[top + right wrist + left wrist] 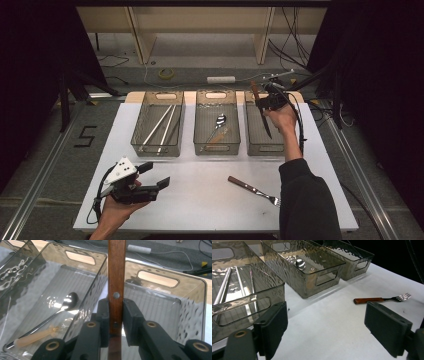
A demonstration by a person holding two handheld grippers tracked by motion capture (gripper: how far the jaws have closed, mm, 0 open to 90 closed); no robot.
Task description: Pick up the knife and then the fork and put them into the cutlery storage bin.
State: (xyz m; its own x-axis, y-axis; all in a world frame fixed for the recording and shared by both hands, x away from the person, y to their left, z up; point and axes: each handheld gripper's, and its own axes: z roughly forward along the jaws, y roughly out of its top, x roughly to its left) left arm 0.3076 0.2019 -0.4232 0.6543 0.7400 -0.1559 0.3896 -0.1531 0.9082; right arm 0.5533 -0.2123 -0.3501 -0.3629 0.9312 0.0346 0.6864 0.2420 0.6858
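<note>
Fingers [130, 322] of the right gripper [115, 322] are clamped on the brown wooden handle of a knife [116, 277], pressing it from both sides just below a metal rivet. In the right gripper view the handle rises straight up between them, in front of the wall shared by two smoky, see-through bins. In the high view this right gripper sits above the far end of the right-hand bin [256, 145], and the knife's dark blade hangs down from it over that bin, tilted; whether the tip touches the bin floor I cannot tell.

Over at the near left of the white tabletop [200, 200], the left gripper [152, 175] rests low in the person's hand, its fingers [272, 327] standing wide apart with nothing between them. In the left gripper view bare tabletop lies between the two black pads.

Three bins stand in a row across the far half of the tabletop. The left bin [140, 142] holds long pale chopsticks [160, 127] lying lengthwise. The middle bin [200, 145] holds a metal spoon [220, 120] and a second piece with a light-coloured handle [32, 338] beside it.

A fork [252, 189] with a wooden handle lies on the open tabletop, in front of the bins and near the person's right sleeve, its tines pointing toward the near right edge.
</note>
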